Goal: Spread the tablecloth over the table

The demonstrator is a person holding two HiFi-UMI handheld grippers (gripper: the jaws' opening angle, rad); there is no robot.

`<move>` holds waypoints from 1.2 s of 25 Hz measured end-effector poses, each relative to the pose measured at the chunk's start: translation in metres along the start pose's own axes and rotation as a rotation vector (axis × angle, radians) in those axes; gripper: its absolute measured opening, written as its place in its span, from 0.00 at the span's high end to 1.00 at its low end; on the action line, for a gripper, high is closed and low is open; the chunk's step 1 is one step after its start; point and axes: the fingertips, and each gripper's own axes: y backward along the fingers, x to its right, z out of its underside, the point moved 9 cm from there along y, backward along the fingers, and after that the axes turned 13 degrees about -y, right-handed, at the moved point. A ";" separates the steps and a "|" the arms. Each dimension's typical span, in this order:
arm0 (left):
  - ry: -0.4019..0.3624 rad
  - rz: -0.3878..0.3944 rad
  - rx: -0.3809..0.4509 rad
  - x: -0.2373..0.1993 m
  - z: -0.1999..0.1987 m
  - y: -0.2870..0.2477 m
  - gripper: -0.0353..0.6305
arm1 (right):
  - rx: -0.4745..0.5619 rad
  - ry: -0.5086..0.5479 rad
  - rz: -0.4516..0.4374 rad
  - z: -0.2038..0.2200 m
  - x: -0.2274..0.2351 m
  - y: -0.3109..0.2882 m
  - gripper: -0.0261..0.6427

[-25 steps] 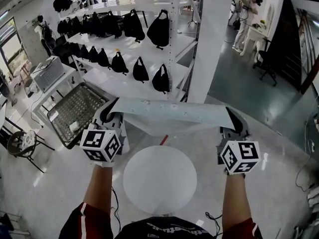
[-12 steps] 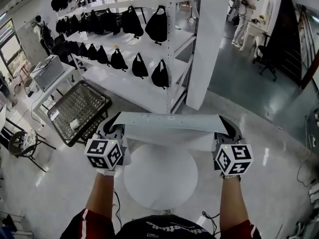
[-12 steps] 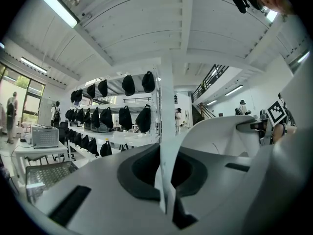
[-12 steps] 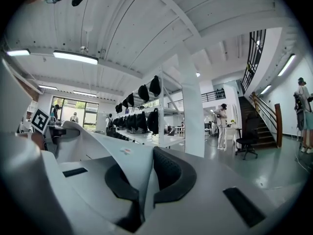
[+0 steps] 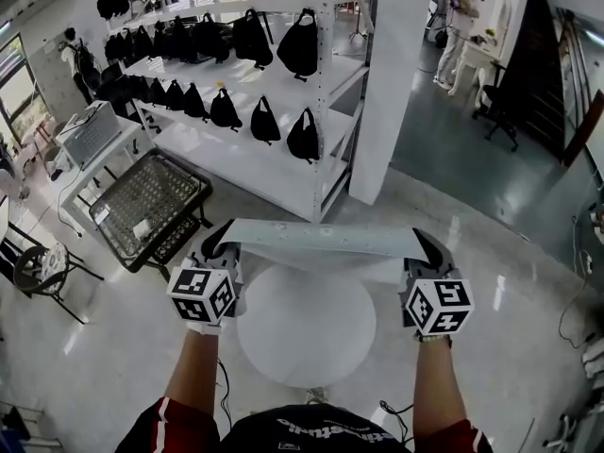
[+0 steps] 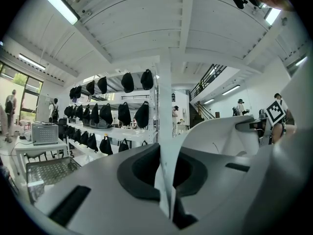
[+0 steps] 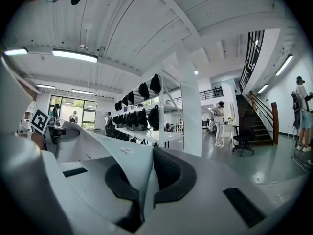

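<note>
Since your left tongs (image 5: 219, 245) and right tongs (image 5: 425, 246), held well apart, each pinch one end of the tablecloth (image 5: 321, 238), you keep its edge taut between them, over the far side of the table (image 5: 304, 338) beneath.

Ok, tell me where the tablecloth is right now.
Head view: the tablecloth stretches between the left gripper and right gripper, above the far side of the round table.

Left gripper (image 6: 167, 199) fingers (image 6: 98, 190) tight on the tablecloth (image 6: 215, 136) edge, bag-hung shelving (image 6: 110, 126) behind
</note>
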 end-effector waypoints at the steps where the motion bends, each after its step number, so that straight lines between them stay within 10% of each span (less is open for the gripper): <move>1: 0.002 0.004 -0.004 0.000 0.003 0.004 0.92 | -0.005 0.000 0.003 0.003 -0.003 0.004 0.92; 30: 0.083 0.142 -0.187 0.051 0.097 0.123 0.90 | -0.273 -0.132 0.122 0.135 -0.046 0.135 0.92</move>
